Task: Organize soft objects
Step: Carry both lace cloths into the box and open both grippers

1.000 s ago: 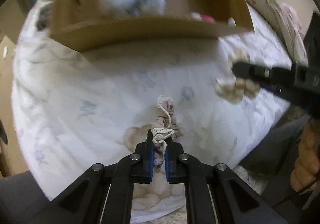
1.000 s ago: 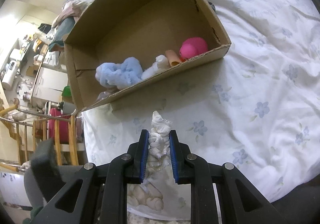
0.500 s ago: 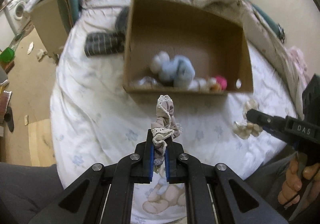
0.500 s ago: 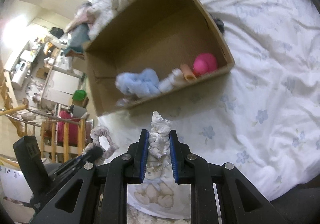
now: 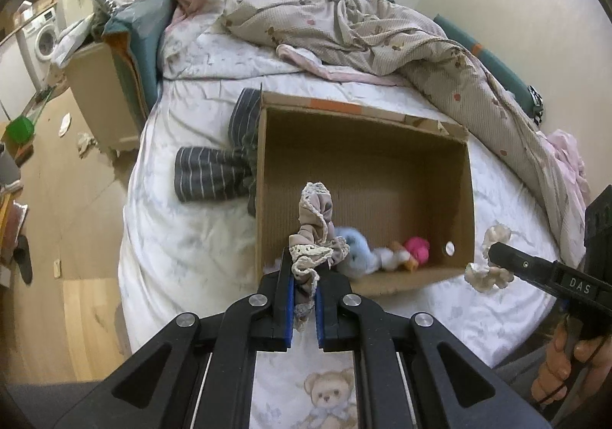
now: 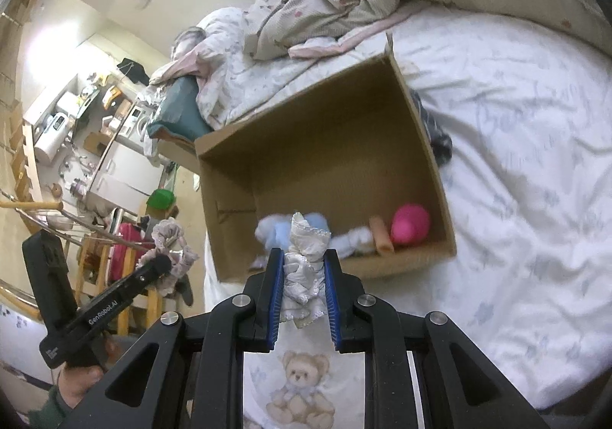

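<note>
Ahead of both my grippers, and a little below them, sits the open cardboard box [image 5: 468,199], with a blue plush [image 5: 354,247] and a pink toy [image 5: 417,248] lying against the wall nearest me. My left gripper [image 5: 304,308] is clamped narrow on a beige lace-trimmed scrunchie [image 5: 316,230], which stands up past the fingertips; my right gripper [image 6: 304,304] is closed on a white lace-trimmed scrunchie [image 6: 308,257] in the same way. I judge I hold each by its lower bunch so the loose frills hang free and nothing snags when I let go over the box.

Seen from my left tool, the right one is off to the side, just outside the box's corner. The near rim lies between my fingertips and the floor of the box, so I must clear that edge first. Beyond the toys the box floor is bare, which gives plenty of room. A striped cloth [image 5: 208,178] lies on the bedsheet [image 5: 183,249] beside the box, on my left tool's left.
</note>
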A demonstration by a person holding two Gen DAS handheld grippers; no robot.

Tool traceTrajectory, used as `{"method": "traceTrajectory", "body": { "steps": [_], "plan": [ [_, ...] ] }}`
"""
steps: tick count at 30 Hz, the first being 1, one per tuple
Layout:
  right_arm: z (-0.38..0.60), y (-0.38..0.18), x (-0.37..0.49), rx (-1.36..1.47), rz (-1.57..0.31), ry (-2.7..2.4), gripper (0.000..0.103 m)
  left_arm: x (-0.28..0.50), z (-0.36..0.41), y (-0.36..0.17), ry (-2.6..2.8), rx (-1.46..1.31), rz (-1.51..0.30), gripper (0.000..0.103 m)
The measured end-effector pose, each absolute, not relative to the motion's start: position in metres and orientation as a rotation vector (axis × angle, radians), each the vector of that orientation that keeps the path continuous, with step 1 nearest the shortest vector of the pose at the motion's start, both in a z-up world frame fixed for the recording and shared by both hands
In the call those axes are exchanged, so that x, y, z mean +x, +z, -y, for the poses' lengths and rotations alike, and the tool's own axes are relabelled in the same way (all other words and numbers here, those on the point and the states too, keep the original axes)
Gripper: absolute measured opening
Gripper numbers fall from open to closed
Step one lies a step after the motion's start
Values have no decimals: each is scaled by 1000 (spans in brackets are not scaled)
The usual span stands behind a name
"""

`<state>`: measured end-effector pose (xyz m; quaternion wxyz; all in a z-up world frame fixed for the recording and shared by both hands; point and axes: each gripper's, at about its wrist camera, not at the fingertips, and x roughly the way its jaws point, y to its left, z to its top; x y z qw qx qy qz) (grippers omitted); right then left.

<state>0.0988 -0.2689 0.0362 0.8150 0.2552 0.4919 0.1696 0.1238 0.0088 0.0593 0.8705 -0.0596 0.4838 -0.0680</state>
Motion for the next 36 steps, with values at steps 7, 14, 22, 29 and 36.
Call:
{"method": "traceTrajectory", "body": {
  "steps": [7, 14, 22, 29, 36],
  "plan": [
    [271, 29, 126, 515, -1007, 334, 22, 152, 3, 46, -120, -48, -961, 8],
    [260, -5, 138, 490, -1075, 309, 22, 167, 8, 13, -129, -38, -971, 8],
    [244, -19, 147, 399, -1121, 313, 22, 172, 10, -7, -140, -36, -987, 8],
    [232, -26, 147, 353, -1151, 327, 22, 170, 19, -16, -145, -3, -1008, 8],
    [224, -30, 148, 335, -1172, 342, 22, 171, 18, -17, -152, -30, -1025, 10]
  ]
}}
